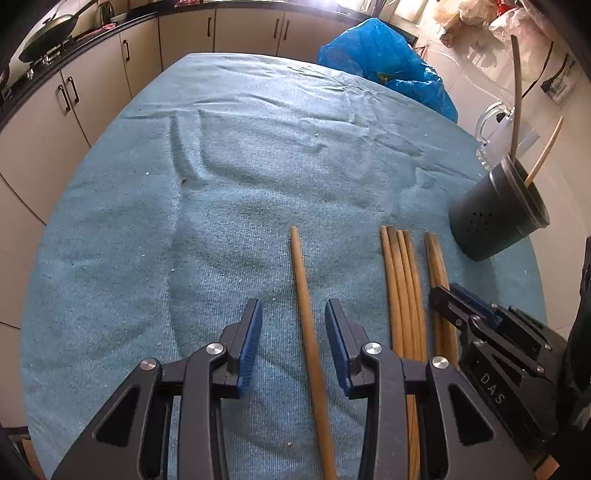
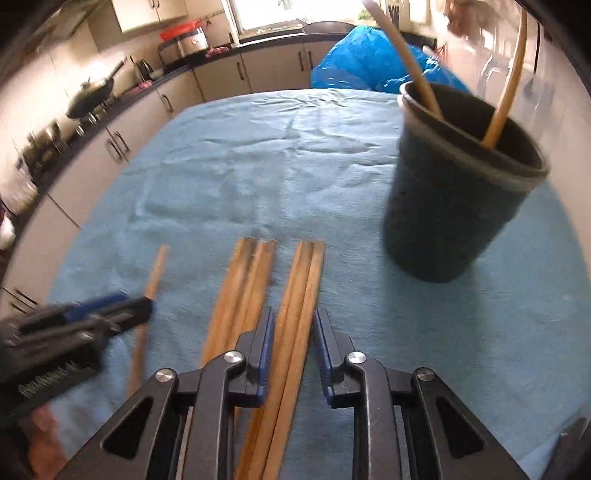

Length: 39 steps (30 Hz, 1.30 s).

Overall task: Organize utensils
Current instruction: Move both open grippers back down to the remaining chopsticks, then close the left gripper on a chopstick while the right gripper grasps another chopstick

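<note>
Wooden chopsticks lie on a blue cloth. A single chopstick lies between the fingers of my open left gripper, untouched. A bundle of several chopsticks lies to its right, then a pair. My right gripper is open around that pair, with the jaws not closed on it. It shows from the side in the left wrist view. A dark utensil holder stands at the right with two sticks in it. It also shows in the left wrist view.
A blue plastic bag lies at the table's far edge. A glass mug stands behind the holder. Kitchen cabinets and a stove with a pan run along the left.
</note>
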Each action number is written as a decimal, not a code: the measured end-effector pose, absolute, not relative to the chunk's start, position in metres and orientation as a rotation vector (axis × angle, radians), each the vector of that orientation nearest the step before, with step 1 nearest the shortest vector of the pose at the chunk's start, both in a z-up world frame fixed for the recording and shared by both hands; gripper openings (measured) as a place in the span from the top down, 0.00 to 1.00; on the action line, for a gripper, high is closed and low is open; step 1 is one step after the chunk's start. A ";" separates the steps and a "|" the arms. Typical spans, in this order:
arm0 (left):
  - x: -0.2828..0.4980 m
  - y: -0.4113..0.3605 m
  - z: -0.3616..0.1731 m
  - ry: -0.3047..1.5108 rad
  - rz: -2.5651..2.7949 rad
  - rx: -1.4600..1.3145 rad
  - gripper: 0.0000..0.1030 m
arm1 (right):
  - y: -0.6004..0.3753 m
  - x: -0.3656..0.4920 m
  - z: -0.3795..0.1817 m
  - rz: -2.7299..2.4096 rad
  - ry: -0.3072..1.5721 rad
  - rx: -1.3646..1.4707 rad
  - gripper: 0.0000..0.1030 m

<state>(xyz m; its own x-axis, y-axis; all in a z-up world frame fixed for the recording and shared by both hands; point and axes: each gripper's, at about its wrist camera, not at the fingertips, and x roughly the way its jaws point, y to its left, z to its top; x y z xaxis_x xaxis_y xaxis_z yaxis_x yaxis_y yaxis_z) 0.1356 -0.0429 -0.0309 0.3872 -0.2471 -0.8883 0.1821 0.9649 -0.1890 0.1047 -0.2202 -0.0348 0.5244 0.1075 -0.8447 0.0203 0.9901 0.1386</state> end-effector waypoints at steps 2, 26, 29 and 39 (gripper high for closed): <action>0.135 -0.045 -0.030 1.139 -0.290 -0.060 0.66 | -0.227 0.096 -0.034 0.038 1.029 0.137 0.85; 0.132 -0.050 -0.033 1.159 -0.273 -0.021 0.93 | -0.310 0.038 -0.028 0.048 1.056 0.334 0.83; 0.132 -0.051 -0.034 1.163 -0.274 -0.017 0.93 | -0.307 0.040 -0.022 0.082 1.036 0.361 0.83; 0.139 -0.053 -0.035 1.190 -0.270 -0.022 0.93 | -0.263 0.098 -0.027 0.155 1.086 0.301 0.83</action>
<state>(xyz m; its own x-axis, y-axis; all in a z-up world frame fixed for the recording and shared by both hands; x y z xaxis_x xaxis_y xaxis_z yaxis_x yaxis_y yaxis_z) 0.1393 -0.0526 -0.0347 0.3436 -0.2191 -0.9132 0.1960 0.9677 -0.1584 0.0978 -0.2631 -0.0267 0.4602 0.2701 -0.8457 0.0229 0.9487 0.3154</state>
